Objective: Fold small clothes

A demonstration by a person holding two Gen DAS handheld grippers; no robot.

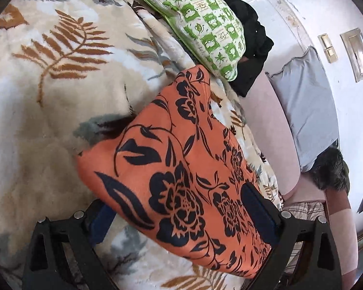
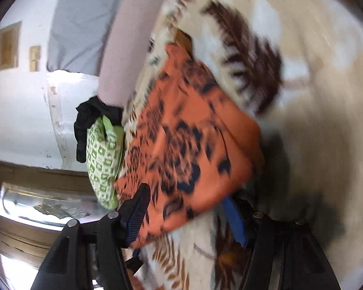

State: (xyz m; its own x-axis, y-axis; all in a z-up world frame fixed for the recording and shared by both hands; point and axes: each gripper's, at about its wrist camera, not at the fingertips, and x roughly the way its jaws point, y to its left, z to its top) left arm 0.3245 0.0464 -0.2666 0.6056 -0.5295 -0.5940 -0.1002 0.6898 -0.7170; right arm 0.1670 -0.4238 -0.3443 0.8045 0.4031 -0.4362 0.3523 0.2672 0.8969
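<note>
Folded orange floral garment [image 1: 181, 159] is being set down on the fern-print blanket [image 1: 60, 77], below the green patterned pillow [image 1: 200, 21].

Both grippers are bracketing its near edge: the left gripper [image 1: 181, 212] is standing wide with cloth between its fingers, grip unclear; the right gripper [image 2: 186, 215] is half-open around the cloth, pads apparently clear. Next, likely, withdrawing without dragging the fold.

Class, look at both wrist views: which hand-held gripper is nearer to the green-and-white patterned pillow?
Right hand-held gripper: the green-and-white patterned pillow lies just beside its finger. From the left hand-held gripper, the pillow lies far beyond the orange cloth.
</note>
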